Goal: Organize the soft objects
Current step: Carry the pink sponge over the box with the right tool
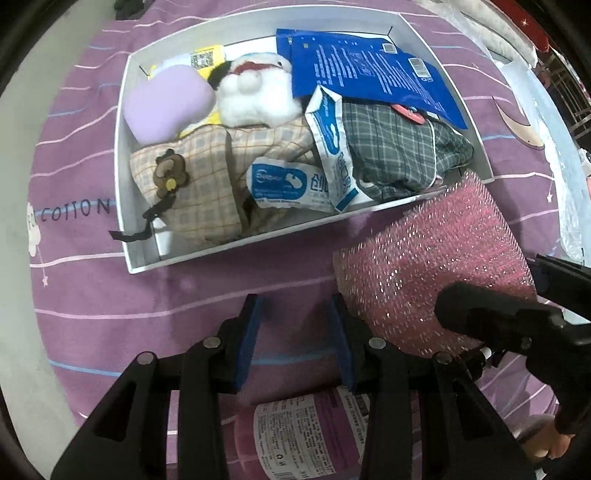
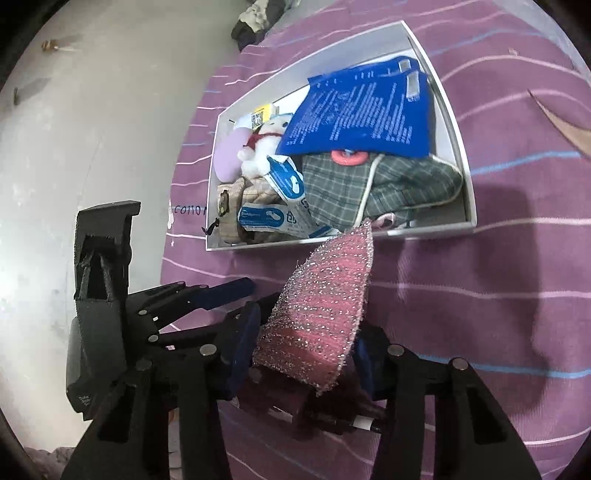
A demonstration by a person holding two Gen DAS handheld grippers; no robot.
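A pink glittery sponge cloth is held in my right gripper, raised above the purple bedsheet just short of the white box's near edge; it also shows in the left wrist view. The white box holds a lilac cushion, a white plush toy, a beige checked pouch, a grey checked pouch, white-blue packets and a blue packet. My left gripper is open and empty, low over the sheet in front of the box.
A pink labelled packet lies on the sheet under my left gripper. The purple striped sheet covers the bed. Grey floor lies to the left, with dark clothing on it. Clear plastic lies at the right.
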